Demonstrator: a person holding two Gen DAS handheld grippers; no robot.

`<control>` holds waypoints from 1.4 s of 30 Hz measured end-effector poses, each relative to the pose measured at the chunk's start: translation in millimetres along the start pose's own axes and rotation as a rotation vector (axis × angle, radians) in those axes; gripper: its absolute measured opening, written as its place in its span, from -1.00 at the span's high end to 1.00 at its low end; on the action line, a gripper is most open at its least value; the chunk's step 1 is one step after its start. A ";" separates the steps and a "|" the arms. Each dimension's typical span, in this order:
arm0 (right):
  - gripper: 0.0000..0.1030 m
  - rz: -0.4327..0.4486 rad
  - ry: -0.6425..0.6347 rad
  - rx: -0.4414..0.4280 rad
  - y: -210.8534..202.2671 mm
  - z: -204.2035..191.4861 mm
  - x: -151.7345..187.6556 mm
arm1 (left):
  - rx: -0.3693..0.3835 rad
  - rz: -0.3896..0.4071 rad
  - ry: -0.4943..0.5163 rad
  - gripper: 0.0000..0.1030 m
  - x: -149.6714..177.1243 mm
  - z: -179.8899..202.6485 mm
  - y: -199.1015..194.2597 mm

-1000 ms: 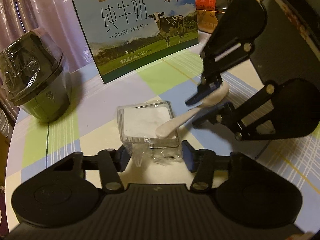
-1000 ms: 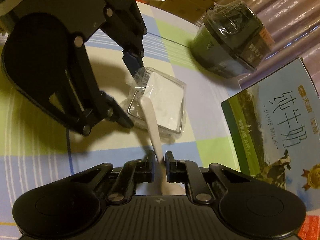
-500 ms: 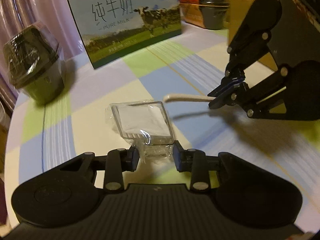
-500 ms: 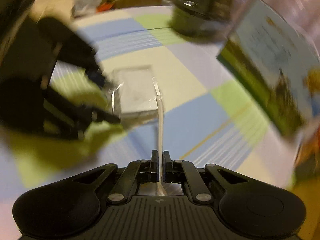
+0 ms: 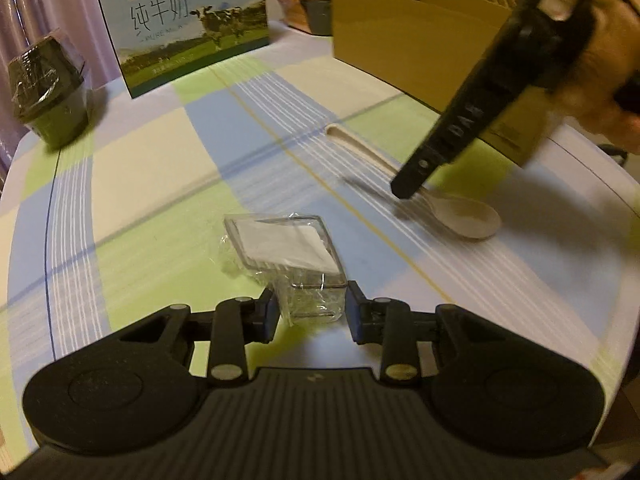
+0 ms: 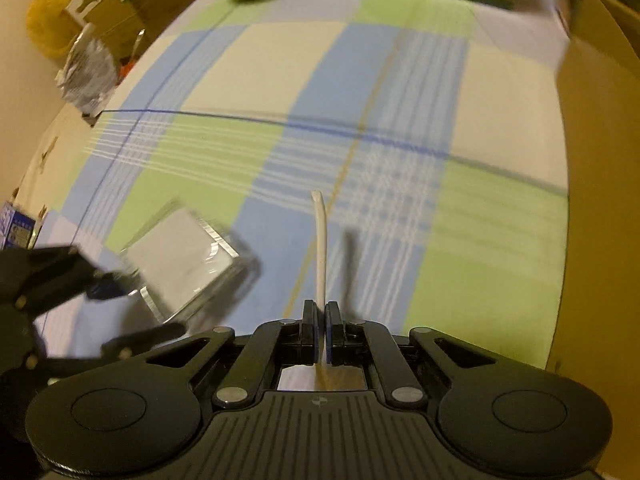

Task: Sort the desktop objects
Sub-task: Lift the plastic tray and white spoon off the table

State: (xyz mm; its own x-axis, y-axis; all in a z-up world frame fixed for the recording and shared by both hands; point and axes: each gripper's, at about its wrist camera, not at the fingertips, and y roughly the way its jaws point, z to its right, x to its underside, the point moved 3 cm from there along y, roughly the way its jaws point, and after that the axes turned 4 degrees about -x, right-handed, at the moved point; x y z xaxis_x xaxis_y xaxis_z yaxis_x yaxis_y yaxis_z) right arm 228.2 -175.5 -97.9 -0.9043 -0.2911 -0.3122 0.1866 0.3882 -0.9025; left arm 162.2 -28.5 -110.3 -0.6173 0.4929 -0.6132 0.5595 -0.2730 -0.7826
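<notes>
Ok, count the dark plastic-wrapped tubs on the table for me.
2 that I can see. One dark wrapped tub stands at the table's far left edge, left of the milk carton; a second dark tub sits behind the cardboard box, partly hidden. More may be out of view.

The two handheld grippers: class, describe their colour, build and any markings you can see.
Both the left gripper and right gripper are matte black plastic, with ribbed bodies, round side discs, silver pivot pins and linkage arms. The left's pads are blue. Blurred embossed lettering marks the right gripper's side.
</notes>
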 end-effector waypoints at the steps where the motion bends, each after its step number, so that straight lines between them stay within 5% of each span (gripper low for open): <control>1: 1.00 0.014 0.026 -0.015 -1.7 3.4 5.0 | -0.002 -0.001 -0.007 0.45 3.9 4.4 -3.9; 7: 0.91 0.115 0.024 -0.002 -19.9 7.9 32.8 | -0.054 -0.003 -0.073 0.21 23.8 19.0 -16.3; 12: 0.04 0.245 -0.026 0.040 -40.5 7.7 76.1 | -0.101 0.022 -0.160 -0.08 32.0 22.8 -20.6; 16: 0.02 0.304 0.017 0.012 -40.2 13.4 103.4 | -0.125 0.051 -0.198 -0.32 34.2 31.2 -19.3; 20: 0.02 0.348 0.031 0.003 -38.3 6.8 118.7 | -0.172 0.080 -0.226 -0.28 36.0 34.1 -15.4; 23: 0.02 0.401 -0.016 0.022 -38.0 -7.7 120.0 | -0.182 0.086 -0.238 0.08 34.7 31.7 -11.2; 30: 0.02 0.452 -0.042 0.061 -22.1 -26.4 123.7 | -0.179 0.104 -0.242 0.32 36.6 28.4 -11.2; 34: 0.02 0.469 -0.006 0.080 -13.3 -24.6 130.9 | -0.186 0.113 -0.245 0.31 37.7 29.3 -11.0; 42: 0.01 0.531 0.007 0.110 -10.5 -22.7 143.6 | -0.244 0.122 -0.257 -0.02 37.4 32.2 -5.2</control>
State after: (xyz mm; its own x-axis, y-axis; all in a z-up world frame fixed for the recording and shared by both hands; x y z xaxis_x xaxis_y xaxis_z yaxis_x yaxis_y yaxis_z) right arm 87.6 -201.6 -126.6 -0.6773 -0.0737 -0.7320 0.6574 0.3862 -0.6471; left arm 118.4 -35.2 -132.5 -0.6391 0.2366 -0.7318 0.7339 -0.0967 -0.6723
